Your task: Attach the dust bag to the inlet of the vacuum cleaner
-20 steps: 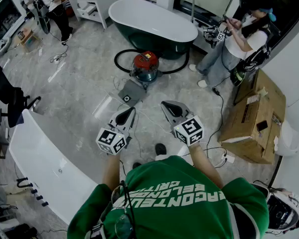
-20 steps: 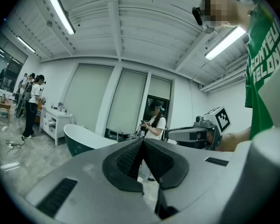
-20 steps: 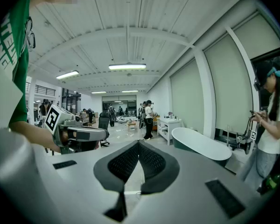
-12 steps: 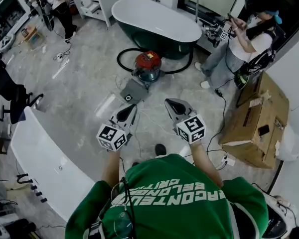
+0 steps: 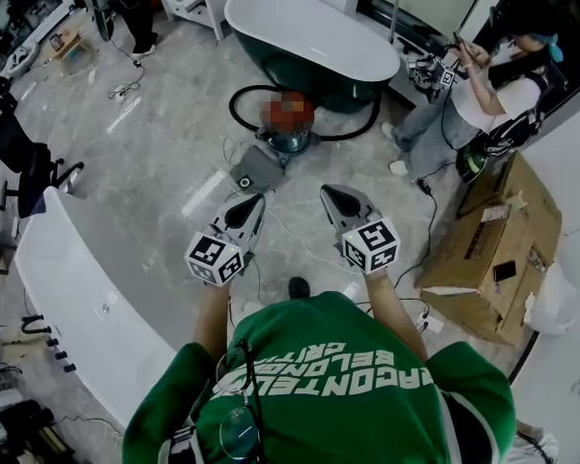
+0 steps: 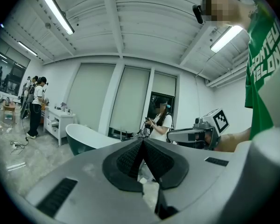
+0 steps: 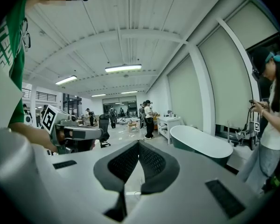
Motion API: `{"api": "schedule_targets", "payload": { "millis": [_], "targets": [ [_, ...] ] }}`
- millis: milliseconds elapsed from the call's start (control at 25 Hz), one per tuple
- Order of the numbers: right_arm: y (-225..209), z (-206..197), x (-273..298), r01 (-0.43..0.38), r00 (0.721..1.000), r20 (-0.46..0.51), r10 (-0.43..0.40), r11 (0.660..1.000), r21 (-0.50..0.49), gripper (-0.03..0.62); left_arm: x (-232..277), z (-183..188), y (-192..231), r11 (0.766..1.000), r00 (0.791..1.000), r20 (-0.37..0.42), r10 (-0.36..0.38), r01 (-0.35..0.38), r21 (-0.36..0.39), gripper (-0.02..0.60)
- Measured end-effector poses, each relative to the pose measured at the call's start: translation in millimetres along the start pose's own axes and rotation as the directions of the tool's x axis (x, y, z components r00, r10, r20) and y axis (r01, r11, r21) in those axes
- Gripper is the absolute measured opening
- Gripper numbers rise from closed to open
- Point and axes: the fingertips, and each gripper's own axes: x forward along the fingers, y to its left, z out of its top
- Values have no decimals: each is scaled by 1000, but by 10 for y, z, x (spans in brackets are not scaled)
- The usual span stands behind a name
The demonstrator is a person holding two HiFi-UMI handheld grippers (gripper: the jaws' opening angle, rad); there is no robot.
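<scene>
The vacuum cleaner (image 5: 290, 129), red on top with a teal drum, stands on the marble floor in front of the bathtub. The flat grey dust bag (image 5: 256, 172), with a round hole in its collar, lies on the floor just in front of it. I hold both grippers out side by side above the floor, short of the bag. In the head view my left gripper (image 5: 253, 203) and right gripper (image 5: 327, 194) are both shut and empty. The left gripper's (image 6: 142, 143) pads meet in its own view. The right gripper (image 7: 138, 144) is likewise closed in its own view.
A black hose (image 5: 240, 114) loops round the vacuum. The dark bathtub (image 5: 309, 37) stands behind it. A person with a phone (image 5: 474, 95) stands at right beside a cardboard box (image 5: 503, 240). Cables (image 5: 420, 288) trail over the floor. A white counter (image 5: 68, 278) curves along the left.
Both grippers stay shut and side by side. The head view has drifted a little, so the vacuum and bag sit slightly nearer my grippers. Nothing was taken hold of.
</scene>
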Motion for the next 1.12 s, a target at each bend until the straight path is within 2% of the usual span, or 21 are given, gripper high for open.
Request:
{"api": "schedule_targets", "payload": {
  "millis": [320,680,920,1120],
  "targets": [
    [-197,-26,99,-32,999,-14,32,999,8,8,147,-16,0,1000,1000,-12,27,-27,-1,3],
    [-272,-90,332,-35,999,-41,35,999,17,8,223,-49,258,999,999,-16,34,-34,-14,3],
    [-320,-112,665,-16,998,-62,17,1000,15,9,290,-60,654,999,1000,-6,21,-22,-29,3],
    [-306,-16,1183,-2,997,-76,3,1000,12,9,309,30,1196,1000,1000,3,8,-8,-30,3]
  ]
}}
